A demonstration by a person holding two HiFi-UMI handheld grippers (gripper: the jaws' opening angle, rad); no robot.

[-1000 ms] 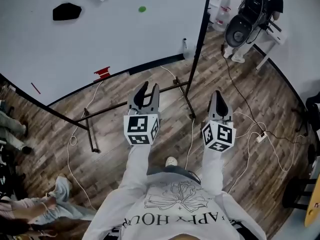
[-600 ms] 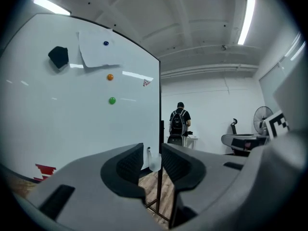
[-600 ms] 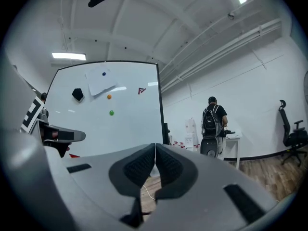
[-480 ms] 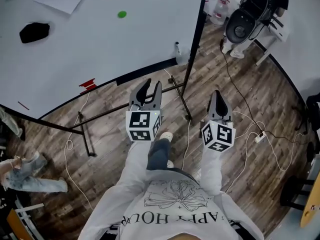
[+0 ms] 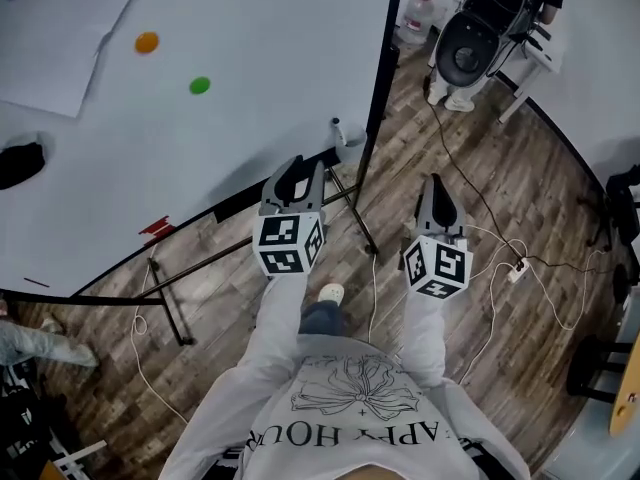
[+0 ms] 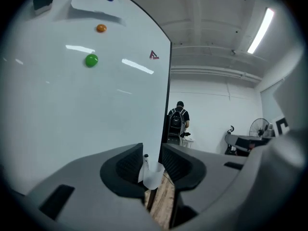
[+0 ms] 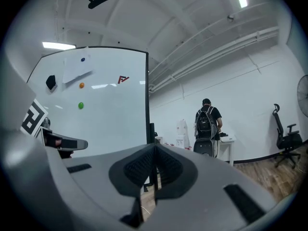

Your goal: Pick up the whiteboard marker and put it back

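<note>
**Desk:** Where are your grippers?

**Me:** Closest to me, both held out level over the wood floor point(image 5: 470, 218). My left gripper point(image 5: 302, 171) has its jaws standing apart. They have just been opening, and there is nothing gripped between the pads. My right gripper point(image 5: 436, 183) has its jaws pressed together with nothing in them.

**Desk:** And the marker?

**Me:** It's beyond my left gripper, at the lower right corner of the whiteboard point(image 5: 260, 38). In the left gripper view the marker point(image 6: 146, 160) lines up with the gap between the jaws, but it is well apart from them. It's a slim white stick with a dark cap, standing upright. Just beside it is a white piece point(image 6: 153, 177) that I can't make out.

**Desk:** What else is on the board?

**Me:** There's a small red thing point(image 5: 157, 228) further left along the bottom edge. Higher up I see a green dot point(image 5: 200, 85), an orange dot point(image 5: 147, 42) and a sheet of paper point(image 5: 60, 48). A black eraser point(image 5: 18, 163) sits at the far left.

**Desk:** And past the board?

**Me:** On the right, cables point(image 5: 520, 268) trail over the floor. Far off, right of the board's edge, a person point(image 6: 179, 110) wearing a black backpack point(image 6: 178, 121) stands facing away. A fan point(image 6: 260, 126) stands further right.
</note>
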